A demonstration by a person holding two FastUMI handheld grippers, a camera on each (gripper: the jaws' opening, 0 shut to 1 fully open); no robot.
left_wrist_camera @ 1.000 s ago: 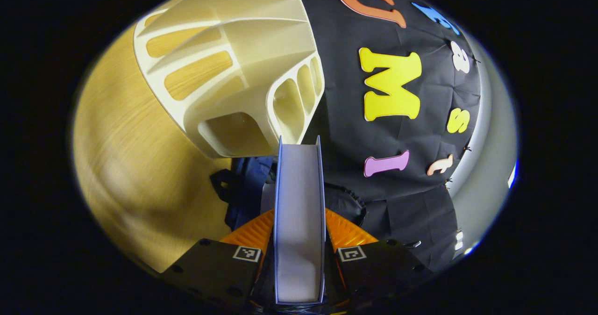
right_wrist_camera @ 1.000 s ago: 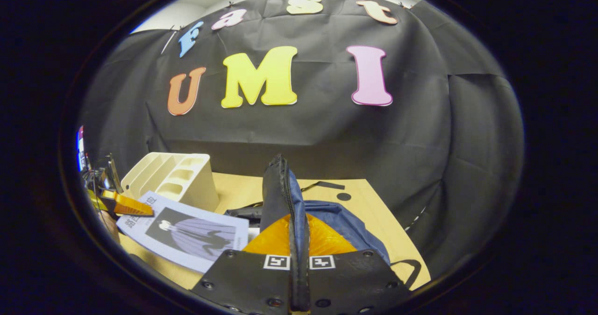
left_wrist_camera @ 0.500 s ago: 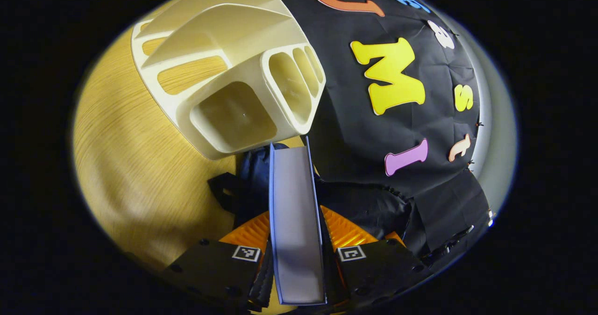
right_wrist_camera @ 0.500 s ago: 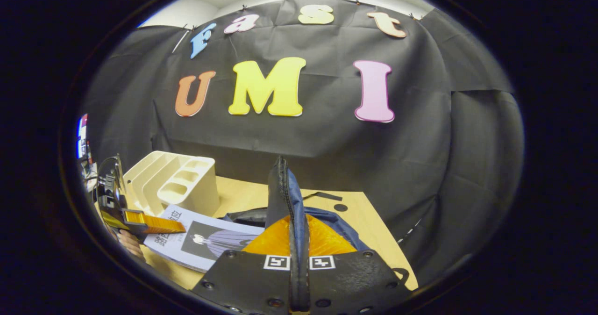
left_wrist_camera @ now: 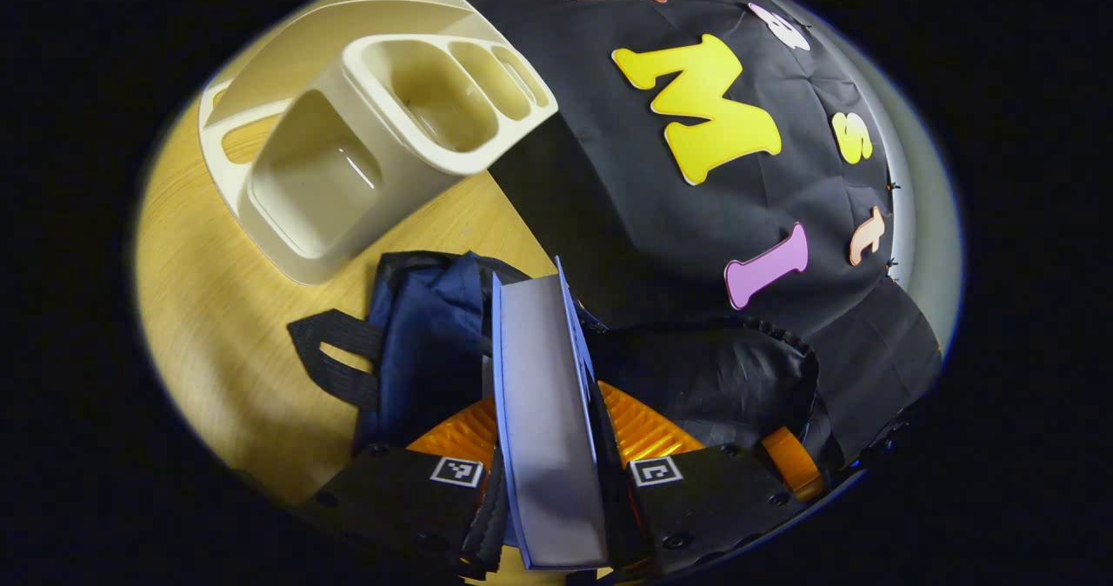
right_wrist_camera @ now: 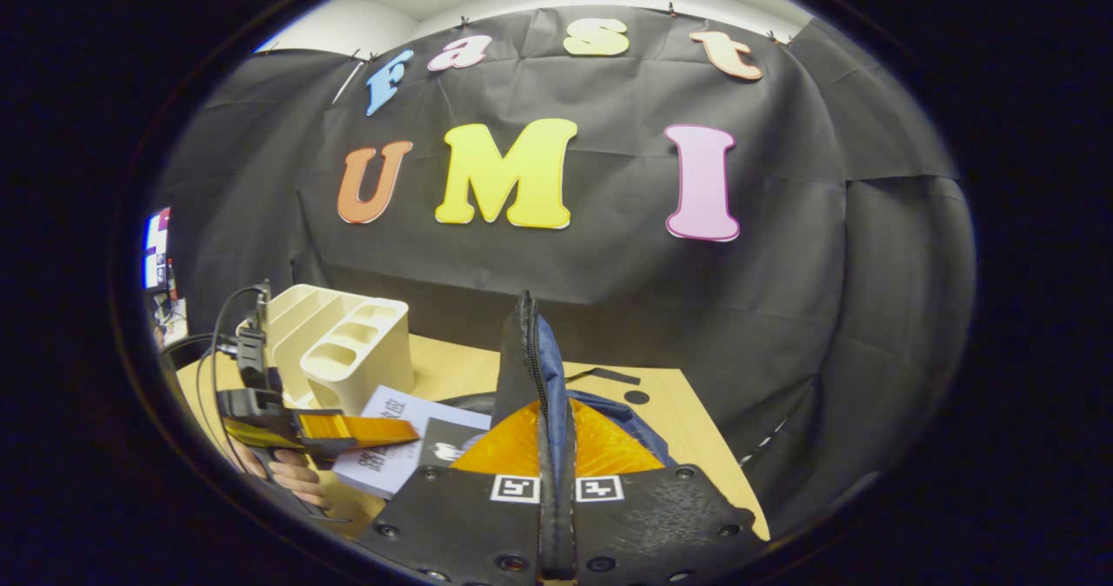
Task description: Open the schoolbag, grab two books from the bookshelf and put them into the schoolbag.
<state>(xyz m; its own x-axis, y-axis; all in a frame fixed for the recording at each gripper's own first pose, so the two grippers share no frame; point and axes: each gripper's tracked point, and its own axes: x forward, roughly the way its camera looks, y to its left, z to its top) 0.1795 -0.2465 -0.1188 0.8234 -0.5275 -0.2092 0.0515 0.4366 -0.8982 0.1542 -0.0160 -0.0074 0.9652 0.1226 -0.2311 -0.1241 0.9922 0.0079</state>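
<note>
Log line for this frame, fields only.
left gripper: shut on grey-edged book | right gripper: shut on navy schoolbag's zipper flap | cream plastic bookshelf: on wooden table

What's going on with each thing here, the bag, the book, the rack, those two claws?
Dark blue fabric schoolbag: lying on the table, flap lifted.
Pale blue-covered book: clamped edge-up, above the bag.
Cream plastic bookshelf: standing, slots empty.
Left gripper: shut on the book.
Right gripper: shut on the bag's zipped edge.

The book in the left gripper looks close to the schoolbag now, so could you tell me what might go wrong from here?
The book could catch on the schoolbag fabric instead of entering the opening. The right gripper pinches only the zipper edge, so that flap might slip and close the opening. The bookshelf stands close by.
</note>
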